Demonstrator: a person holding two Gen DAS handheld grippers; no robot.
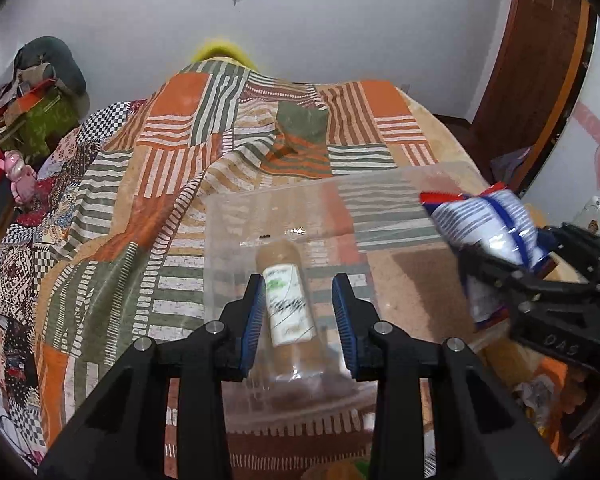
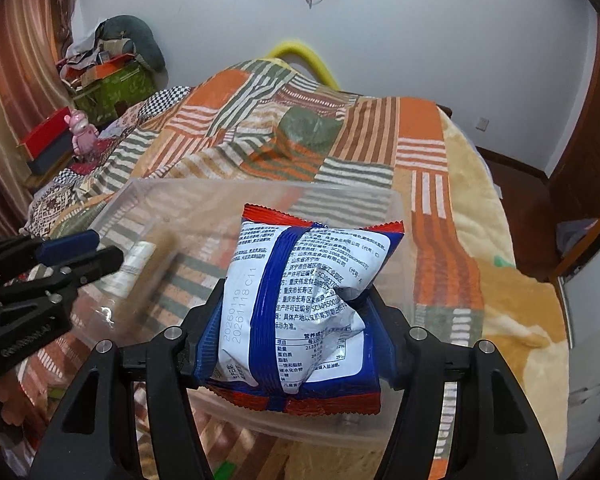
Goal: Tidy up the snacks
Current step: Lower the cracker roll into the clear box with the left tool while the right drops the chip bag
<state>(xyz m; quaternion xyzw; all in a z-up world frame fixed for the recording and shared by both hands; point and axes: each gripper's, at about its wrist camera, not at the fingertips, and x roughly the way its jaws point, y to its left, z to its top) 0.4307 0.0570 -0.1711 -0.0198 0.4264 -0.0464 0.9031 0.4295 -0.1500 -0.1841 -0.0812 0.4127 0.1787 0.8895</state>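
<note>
the right gripper [image 2: 296, 320] clamps a blue snack bag [image 2: 300, 300] over the clear bin [image 2: 260, 188], centre frame; crushed foil could slip. the left gripper [image 1: 300, 312] gapes around a bottle [image 1: 288, 304] lying inside, which may roll.

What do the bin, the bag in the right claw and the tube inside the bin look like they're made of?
Bin: clear rigid plastic; the quilt pattern shows through its walls.
Snack bag in the right claw: thin glossy plastic film, crinkled, with crimped red ends.
Tube in the bin, between the open left claw's fingers: apparently clear plastic wrapping around brown contents, with a white paper-like label.
</note>
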